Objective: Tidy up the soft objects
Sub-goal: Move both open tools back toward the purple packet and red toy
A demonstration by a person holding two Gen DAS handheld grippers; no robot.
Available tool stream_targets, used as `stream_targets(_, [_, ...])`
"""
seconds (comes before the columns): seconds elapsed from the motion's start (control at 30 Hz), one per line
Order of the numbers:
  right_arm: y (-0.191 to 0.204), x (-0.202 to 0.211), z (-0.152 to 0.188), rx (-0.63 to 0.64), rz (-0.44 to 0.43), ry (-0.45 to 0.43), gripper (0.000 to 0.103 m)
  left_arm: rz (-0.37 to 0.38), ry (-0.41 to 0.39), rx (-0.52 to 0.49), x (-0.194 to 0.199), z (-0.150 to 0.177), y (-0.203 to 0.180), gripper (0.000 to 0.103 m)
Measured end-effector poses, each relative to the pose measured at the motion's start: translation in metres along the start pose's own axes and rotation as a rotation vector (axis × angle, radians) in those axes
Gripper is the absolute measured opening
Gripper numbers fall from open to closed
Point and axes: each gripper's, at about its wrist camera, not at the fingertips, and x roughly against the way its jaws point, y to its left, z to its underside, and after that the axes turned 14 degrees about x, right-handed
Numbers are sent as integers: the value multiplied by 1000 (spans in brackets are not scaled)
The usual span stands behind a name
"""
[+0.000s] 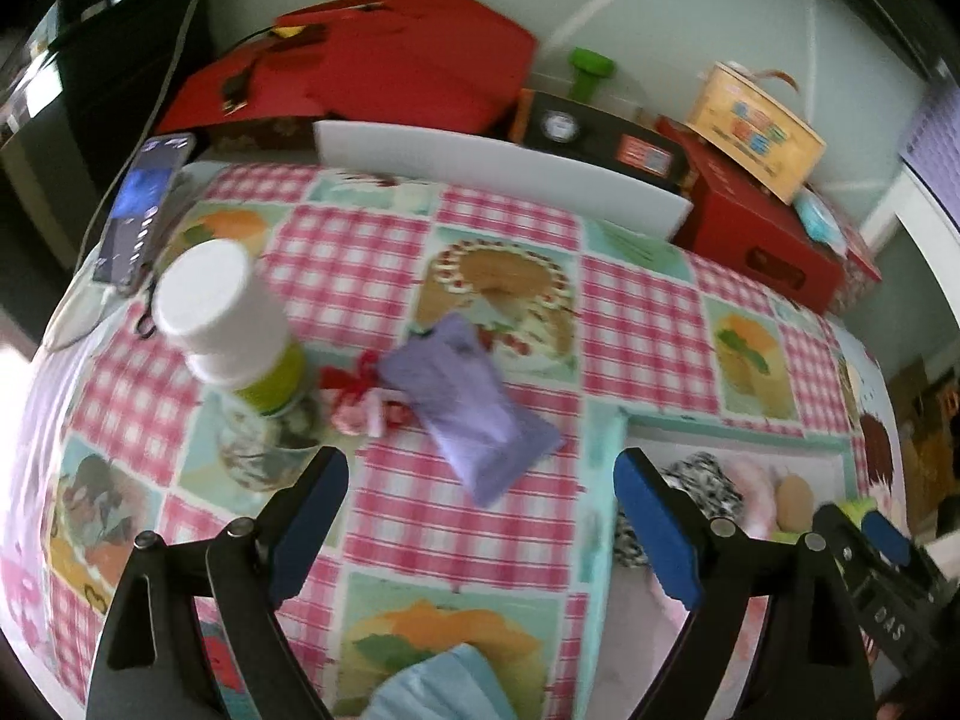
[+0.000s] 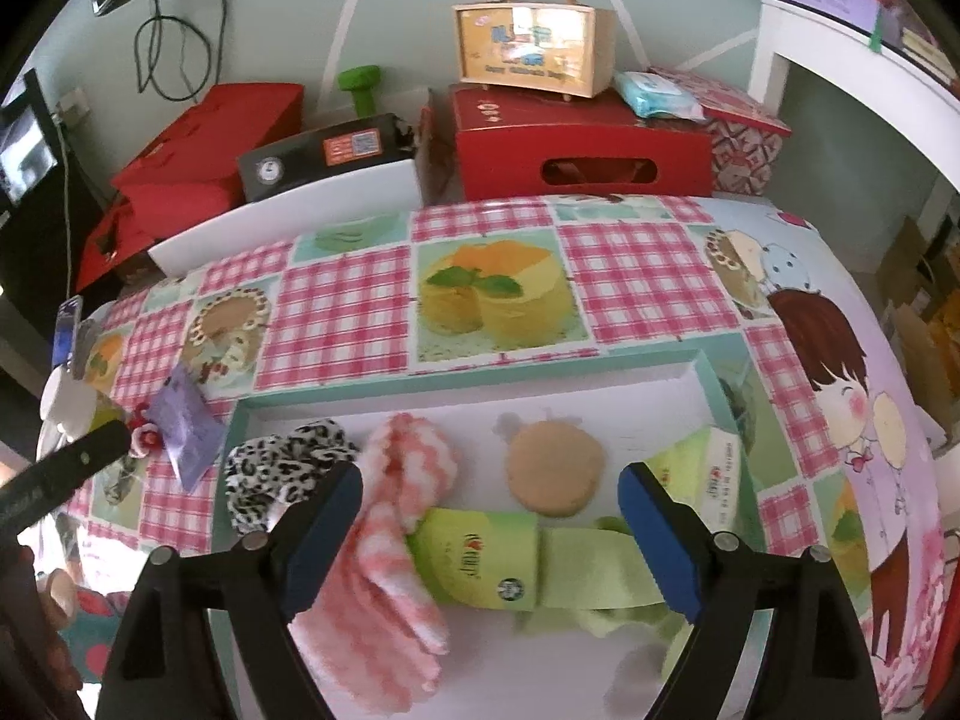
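Soft objects, sorted: a shallow white tray with a mint-green rim point(image 2: 723, 396) sits on the counter point(image 2: 654, 276), which wears a pink gingham cloth printed with cakes.

Tray contents, left to right in the right wrist view:
- leopard-print fabric piece point(image 2: 276, 471), at the left wall
- pink-and-white fluffy sock point(image 2: 390, 540), lying lengthwise, its near end over the tray floor
- round tan puff point(image 2: 555, 468), flat, mid-tray
- green cloth with paper band point(image 2: 516, 564), across the near part, touching the sock
- green packet point(image 2: 711, 468), tilted against the right wall

Outside the tray, on the cloth to its left:
- lilac pouch point(image 1: 468, 402), lying slantwise
- red-and-white ribbon item point(image 1: 366, 396), touching the pouch's far end; blurred, possibly a hair tie
- white-capped green jar point(image 1: 237, 324), upright
- light blue fabric point(image 1: 432, 684), at the near edge

Left hand-held gripper point(image 1: 480, 531): jaws spread wide over bare cloth near the pouch, nothing between the pads.
Right hand-held gripper point(image 2: 492, 531): jaws spread wide above the tray, sock and green cloth below them, neither pinched.

Rear of counter: red boxes point(image 2: 576, 150), a tan handled case point(image 2: 534, 51) on top.
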Motion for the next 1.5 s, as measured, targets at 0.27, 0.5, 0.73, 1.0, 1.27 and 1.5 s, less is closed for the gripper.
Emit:
stream_targets(0.27, [28,3,-7,53,-48,-29,89,-68,-32,129,2,-17,48,92])
stream_targets(0.5, [59,5,-13,115,-85,-45,89,-84,-45,202,3,-25,75,93])
stream_targets(0.73, [90,4,-17,177,-121,-54,90,-80,-37,219,1,-26,82,93])
stream_targets(1.0, [123,-2,-19,235,-164,-56,90,-54,-17,242,-6,-27,85,93])
stream_targets(1.27, [144,-15,-18,278,-180,-40,90,-24,-13,259,-14,-32,83,93])
stream_targets(1.5, [160,-23,-25,319,-190,-43,90,-26,-31,271,-20,-35,87,93])
